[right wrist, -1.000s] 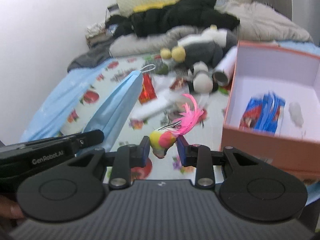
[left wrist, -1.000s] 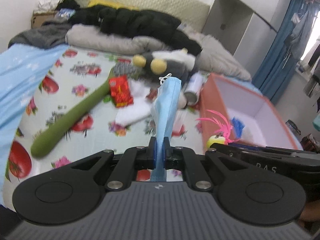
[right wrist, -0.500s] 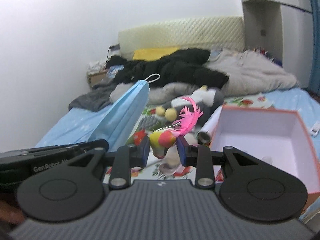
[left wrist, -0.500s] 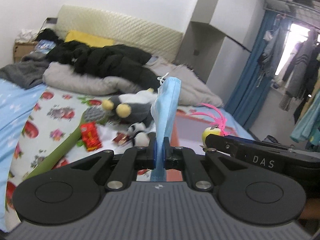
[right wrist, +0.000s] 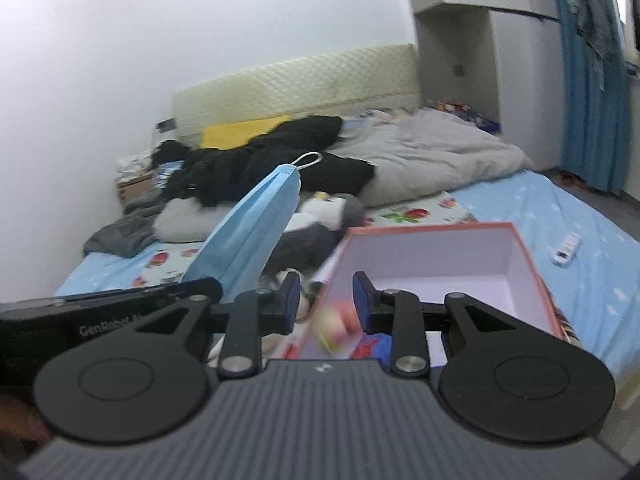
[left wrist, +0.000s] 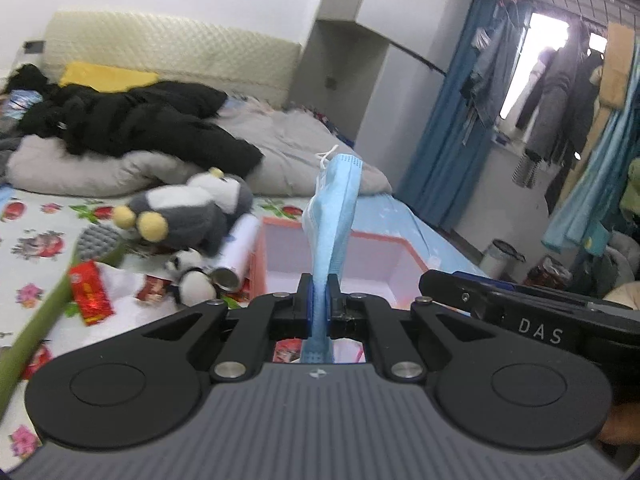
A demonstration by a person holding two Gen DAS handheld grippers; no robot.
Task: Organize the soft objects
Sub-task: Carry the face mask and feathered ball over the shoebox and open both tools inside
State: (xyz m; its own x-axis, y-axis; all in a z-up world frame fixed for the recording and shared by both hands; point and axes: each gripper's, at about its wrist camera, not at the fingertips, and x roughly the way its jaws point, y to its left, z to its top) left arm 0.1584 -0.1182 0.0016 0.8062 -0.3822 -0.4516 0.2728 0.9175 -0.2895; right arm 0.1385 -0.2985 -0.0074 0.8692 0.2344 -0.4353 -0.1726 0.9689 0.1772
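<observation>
A light blue face mask point(left wrist: 332, 232) stands up from my left gripper point(left wrist: 319, 300), which is shut on its lower edge. In the right wrist view the mask point(right wrist: 256, 232) rises at the left from the left gripper point(right wrist: 208, 286). My right gripper point(right wrist: 326, 300) hangs over the near corner of the orange box point(right wrist: 432, 229), its jaws a small gap apart. The yellow and red toy point(right wrist: 334, 326) shows as a blur just below the fingertips, clear of the left pad, inside the box wall. Its pink feather is out of sight. In the left wrist view the right gripper point(left wrist: 428, 284) has no toy at its tip.
The orange box point(left wrist: 376, 240) has a white inside and holds blue packets point(right wrist: 374, 346). A grey penguin plush point(left wrist: 192, 212), a long green plush point(left wrist: 36, 332), a red packet point(left wrist: 90, 292) and a white roll point(left wrist: 236, 252) lie left of it. A remote point(right wrist: 566, 250) lies on the blue sheet.
Both grippers rose and swung right until they hang over the box. The toy that sat between the right fingers is now lower and blurred, its feather gone from view. The mask stays gripped.
</observation>
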